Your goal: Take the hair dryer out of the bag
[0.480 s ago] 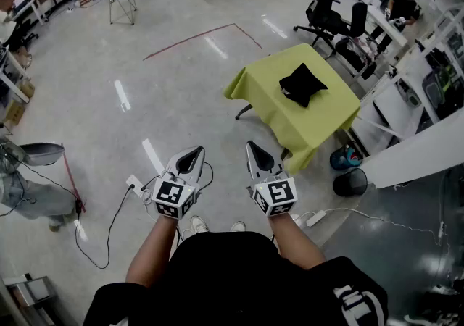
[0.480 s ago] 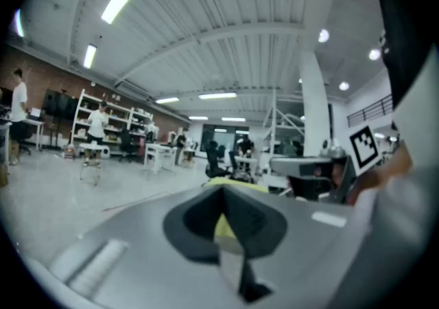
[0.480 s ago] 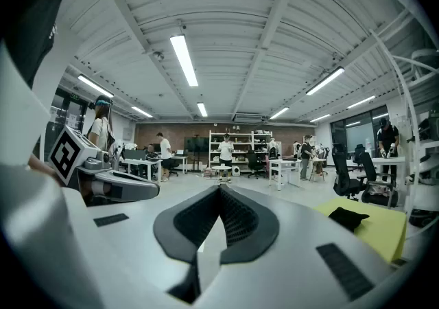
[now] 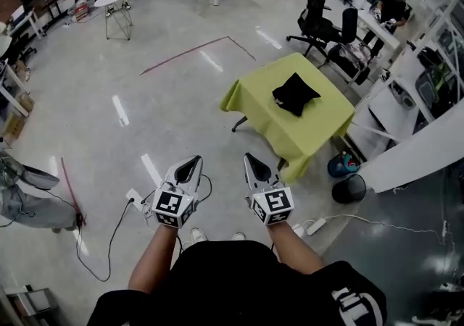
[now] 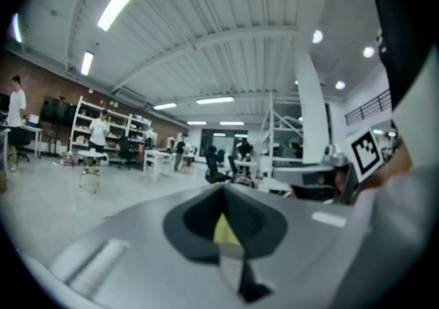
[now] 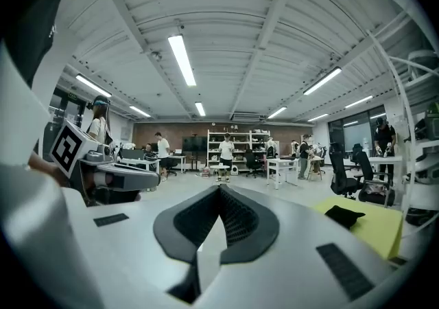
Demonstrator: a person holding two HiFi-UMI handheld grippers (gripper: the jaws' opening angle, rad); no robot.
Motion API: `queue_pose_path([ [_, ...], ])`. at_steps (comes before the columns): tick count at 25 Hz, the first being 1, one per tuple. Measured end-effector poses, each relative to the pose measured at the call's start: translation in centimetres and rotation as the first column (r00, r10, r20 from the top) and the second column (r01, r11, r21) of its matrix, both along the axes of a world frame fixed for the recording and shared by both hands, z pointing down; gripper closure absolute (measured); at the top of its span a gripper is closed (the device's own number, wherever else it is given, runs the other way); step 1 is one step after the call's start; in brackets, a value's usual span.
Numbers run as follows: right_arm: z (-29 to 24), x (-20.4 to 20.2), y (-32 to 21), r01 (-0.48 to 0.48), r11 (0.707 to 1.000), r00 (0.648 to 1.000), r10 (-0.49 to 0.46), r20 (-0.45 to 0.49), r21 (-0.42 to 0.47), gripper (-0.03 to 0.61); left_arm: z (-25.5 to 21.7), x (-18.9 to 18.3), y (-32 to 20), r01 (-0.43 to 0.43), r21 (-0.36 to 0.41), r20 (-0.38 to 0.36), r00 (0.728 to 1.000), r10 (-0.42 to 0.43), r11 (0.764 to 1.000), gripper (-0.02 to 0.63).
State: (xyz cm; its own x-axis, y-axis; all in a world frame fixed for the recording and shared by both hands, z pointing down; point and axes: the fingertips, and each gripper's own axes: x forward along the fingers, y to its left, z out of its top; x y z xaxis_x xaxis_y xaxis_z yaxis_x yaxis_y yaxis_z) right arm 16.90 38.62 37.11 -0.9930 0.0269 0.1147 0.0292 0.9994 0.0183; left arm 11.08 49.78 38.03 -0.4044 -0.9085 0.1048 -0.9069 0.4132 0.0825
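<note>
Head view had the left gripper and right gripper both pressed together, empty, well short of the black bag on the far yellow-green table. Bag looked soft, floppy; dryer inside probably rigid. I'd pinch loose fabric wherever it opens.

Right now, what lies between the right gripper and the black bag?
Head view: a strip of bare floor, then the yellow-green tablecloth that the black bag lies on.
</note>
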Motion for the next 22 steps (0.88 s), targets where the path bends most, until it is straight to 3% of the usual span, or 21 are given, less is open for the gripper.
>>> queue_pose_path([
  [9, -0.7, -0.6, 0.4, -0.039, 0.999, 0.999, 0.040, 0.037, -0.034, 0.572, -0.6, -1.3, 1.9, 0.028, 0.009, 0.038, 0.999, -0.028, 1.000, 0.607],
  [22, 0.1, -0.7, -0.1, -0.082, 0.995, 0.996, 0.083, 0.010, -0.064, 0.572, 0.4, -1.2, 0.9, -0.058, -0.020, 0.042, 0.997, 0.058, 0.998, 0.607],
])
